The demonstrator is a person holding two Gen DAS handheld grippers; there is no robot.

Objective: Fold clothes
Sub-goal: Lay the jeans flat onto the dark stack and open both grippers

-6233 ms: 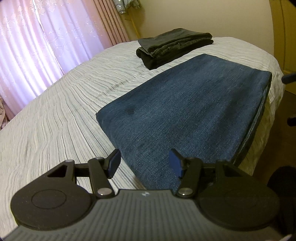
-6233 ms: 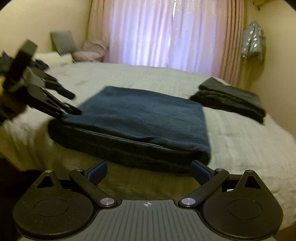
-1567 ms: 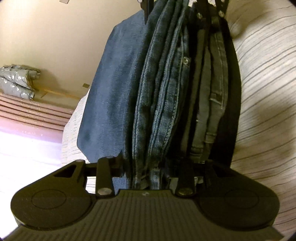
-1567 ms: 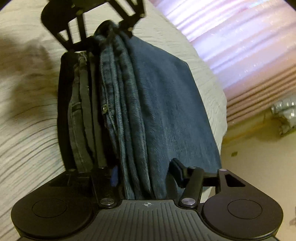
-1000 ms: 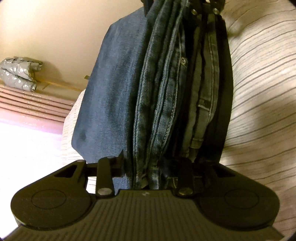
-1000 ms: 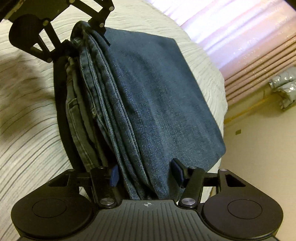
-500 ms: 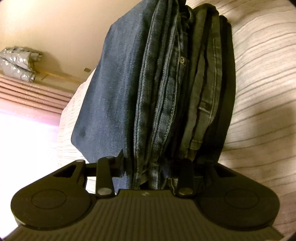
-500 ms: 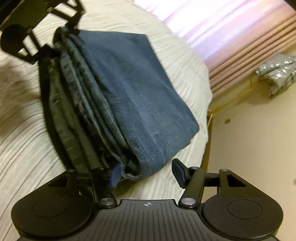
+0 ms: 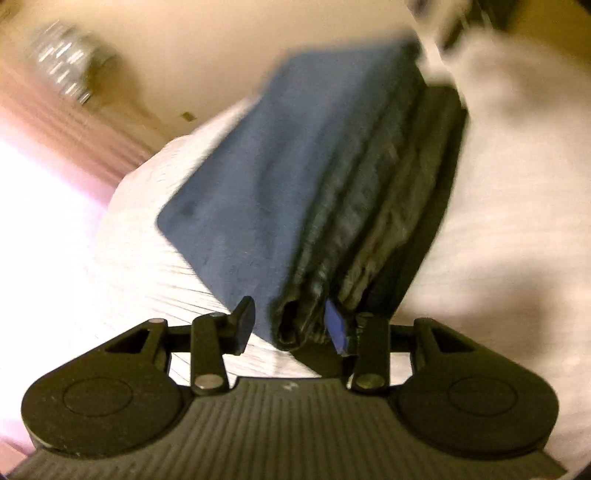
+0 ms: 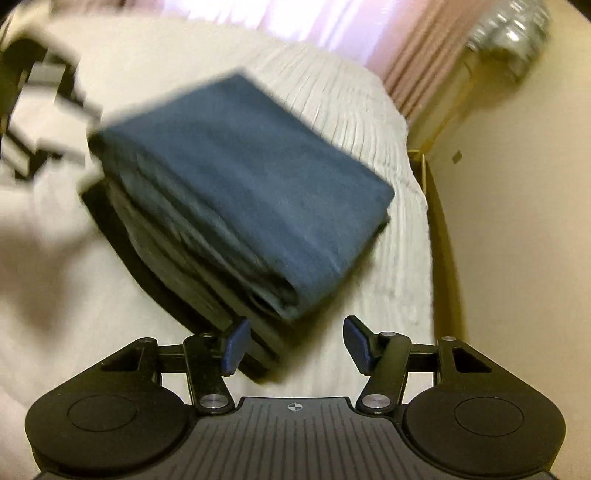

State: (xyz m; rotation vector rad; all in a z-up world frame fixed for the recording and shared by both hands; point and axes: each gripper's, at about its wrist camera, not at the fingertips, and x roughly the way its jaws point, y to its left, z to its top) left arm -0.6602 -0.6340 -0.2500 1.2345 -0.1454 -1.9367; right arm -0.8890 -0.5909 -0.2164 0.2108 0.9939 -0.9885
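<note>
Folded blue jeans [image 9: 280, 184] lie on top of a stack of folded dark clothes [image 9: 402, 236] on the striped bed cover; both views are motion-blurred. My left gripper [image 9: 291, 325] is open, with the near corner of the jeans still between its fingers. My right gripper [image 10: 295, 345] is open and empty, just off the stack's near corner. The jeans [image 10: 251, 184] and the dark clothes under them [image 10: 155, 266] show in the right wrist view. The left gripper shows blurred at that view's left edge [image 10: 33, 110].
The pale striped bed cover [image 10: 380, 295] runs to the bed edge at the right of the right wrist view, near a beige wall [image 10: 517, 221]. Pink curtains [image 9: 55, 122] and a bright window are beyond the bed. A silvery garment [image 10: 513, 26] hangs on the wall.
Both grippers held the folded jeans and set them on the dark stack. The right gripper let go and drew back; now the left gripper has opened and is drawing back too.
</note>
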